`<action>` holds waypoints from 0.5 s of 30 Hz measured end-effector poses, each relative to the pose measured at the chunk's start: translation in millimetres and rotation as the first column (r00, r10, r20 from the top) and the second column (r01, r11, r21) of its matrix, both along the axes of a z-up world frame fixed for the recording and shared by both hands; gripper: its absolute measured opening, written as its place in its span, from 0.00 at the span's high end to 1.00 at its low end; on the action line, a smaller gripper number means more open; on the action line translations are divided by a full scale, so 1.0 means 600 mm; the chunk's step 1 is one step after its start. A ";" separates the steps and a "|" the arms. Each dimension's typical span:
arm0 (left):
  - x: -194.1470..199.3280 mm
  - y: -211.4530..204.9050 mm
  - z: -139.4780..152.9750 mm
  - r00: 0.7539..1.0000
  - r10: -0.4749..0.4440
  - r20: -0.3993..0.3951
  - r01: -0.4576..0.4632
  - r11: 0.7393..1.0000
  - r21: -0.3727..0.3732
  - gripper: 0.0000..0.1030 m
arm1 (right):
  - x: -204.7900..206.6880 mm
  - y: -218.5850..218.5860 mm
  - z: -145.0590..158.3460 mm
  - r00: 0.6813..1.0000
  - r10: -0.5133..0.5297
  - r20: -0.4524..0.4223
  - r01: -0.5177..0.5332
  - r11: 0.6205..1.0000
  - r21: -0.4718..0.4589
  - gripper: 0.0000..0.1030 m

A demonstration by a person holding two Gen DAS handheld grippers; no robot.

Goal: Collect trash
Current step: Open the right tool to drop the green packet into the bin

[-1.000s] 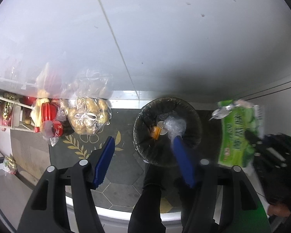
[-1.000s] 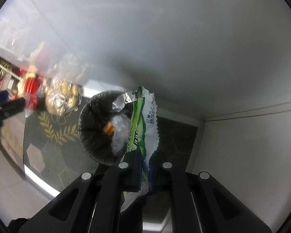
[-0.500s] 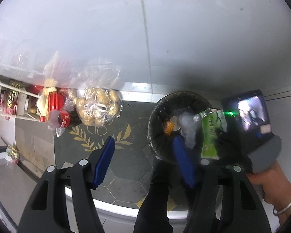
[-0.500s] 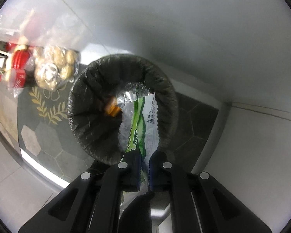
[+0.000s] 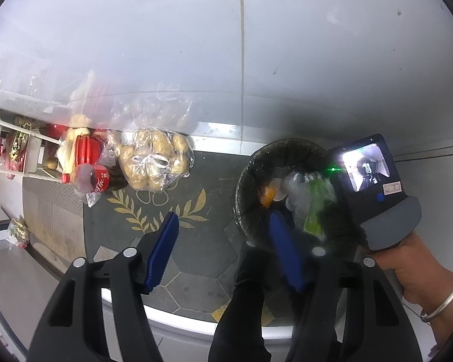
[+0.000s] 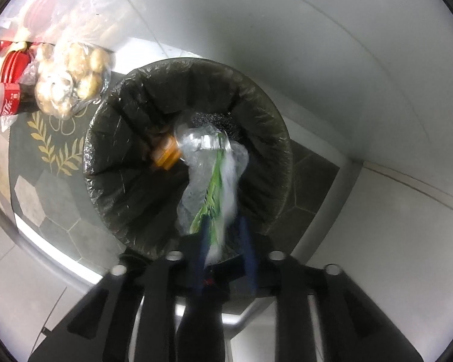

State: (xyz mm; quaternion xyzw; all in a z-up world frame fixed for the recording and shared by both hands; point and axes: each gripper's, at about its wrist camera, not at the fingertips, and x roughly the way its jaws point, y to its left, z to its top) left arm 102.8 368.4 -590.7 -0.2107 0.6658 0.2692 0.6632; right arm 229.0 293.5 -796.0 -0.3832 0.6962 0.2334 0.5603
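A round bin [image 5: 250, 166] [image 6: 105, 138] lined with a black bag stands on the floor against the white wall. Inside it lie an orange cap [image 6: 166, 155] and crumpled clear plastic [image 6: 196, 138]. My right gripper [image 6: 223, 229] hangs just above the bin's near rim, pointing down into it, and its jaws are opening. The green snack wrapper [image 6: 217, 181] [image 5: 315, 208] is blurred between the parted blue fingers, dropping loose into the bin. My left gripper [image 5: 223, 223] hovers left of the bin over the mat, open with nothing between its fingers.
A clear bag of potatoes [image 5: 154, 163] and a cola bottle [image 5: 90, 178] lie on the dark mat [image 5: 166, 211] left of the bin. A white shelf [image 5: 3, 150] stands far left. A hand with a bangle [image 5: 413, 259] holds the right gripper; a black-clad leg [image 5: 244, 301] is below.
The right gripper has come down over the bin and its jaws have parted. The green wrapper, earlier pinched upright, now slides down blurred into the bin. The left gripper barely shifted.
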 end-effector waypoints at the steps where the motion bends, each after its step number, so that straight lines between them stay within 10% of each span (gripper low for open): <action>1: 0.001 -0.001 0.000 1.000 -0.002 0.001 0.002 1.000 -0.001 0.39 | 0.000 -0.001 0.002 1.000 0.001 -0.001 -0.001 1.000 0.004 0.63; 15: 0.051 -0.022 0.060 0.995 -0.093 0.039 0.092 0.995 0.026 0.39 | 0.016 -0.108 0.159 0.975 -0.216 -0.058 0.223 0.957 0.185 0.56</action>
